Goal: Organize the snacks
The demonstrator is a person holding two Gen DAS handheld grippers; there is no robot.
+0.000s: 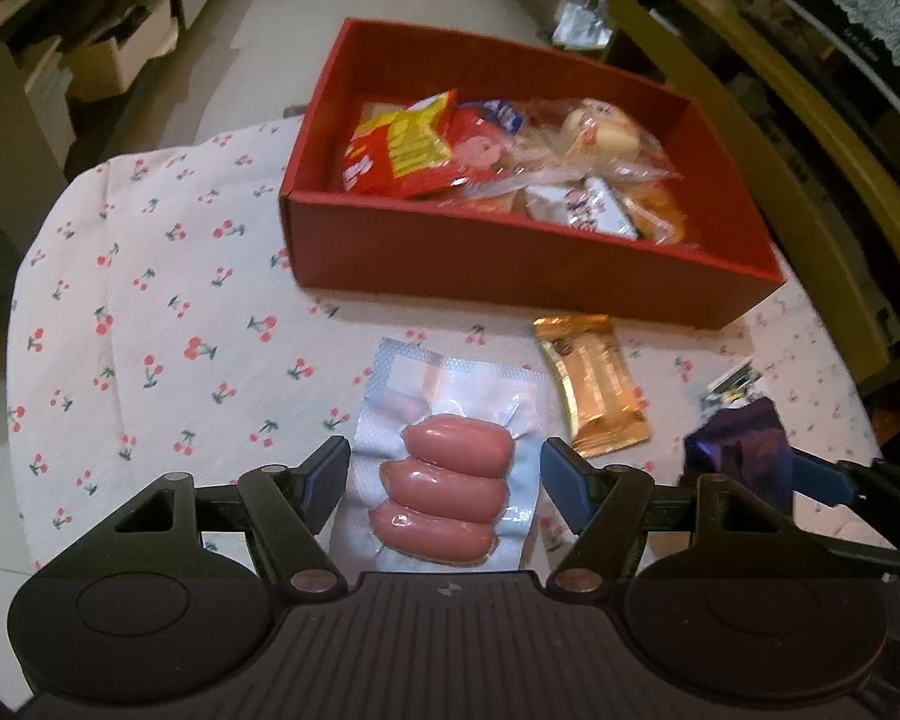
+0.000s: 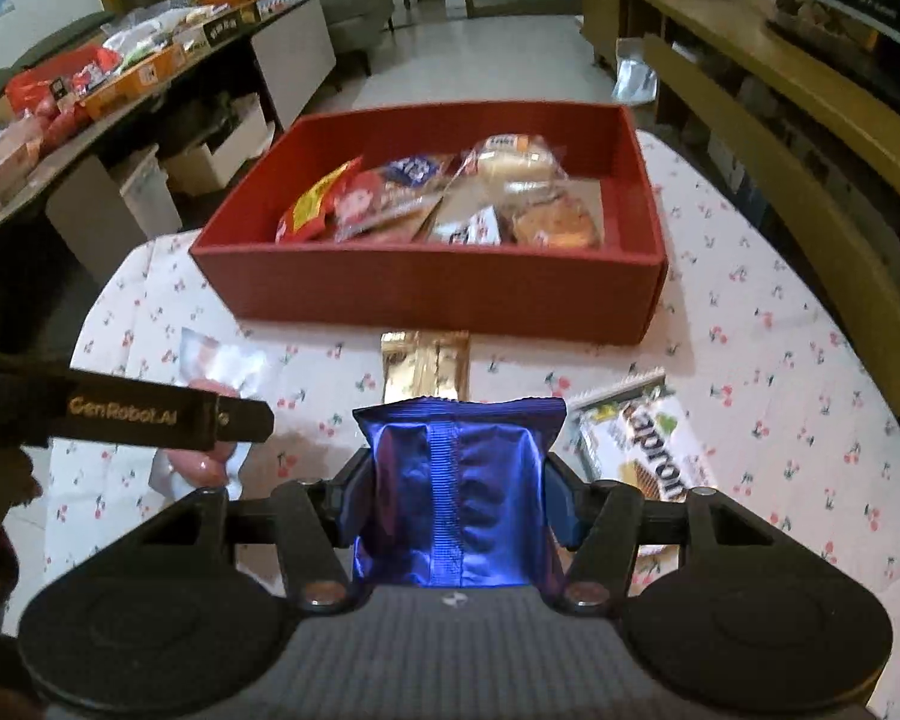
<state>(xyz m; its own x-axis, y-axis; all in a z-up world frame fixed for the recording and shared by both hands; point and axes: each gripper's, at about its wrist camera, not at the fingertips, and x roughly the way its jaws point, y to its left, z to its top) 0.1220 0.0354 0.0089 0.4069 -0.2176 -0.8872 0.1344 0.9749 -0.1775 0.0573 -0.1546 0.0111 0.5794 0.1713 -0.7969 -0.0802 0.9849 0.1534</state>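
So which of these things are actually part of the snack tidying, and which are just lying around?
Part of the job:
red box
purple packet, in the right gripper
sausage pack
gold packet
wafer pack

Just lying about:
side table clutter
wooden bench

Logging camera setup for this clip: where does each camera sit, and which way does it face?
Left wrist: sits on the left claw, angled down at the sausage pack between its open fingers; the right claw's tip shows at the right edge.
Right wrist: sits on the right claw, angled down and forward; its pads press on the blue packet; the left claw's arm crosses at left.
Shared: red box of snacks ahead, gold packet, cherry-print cloth.
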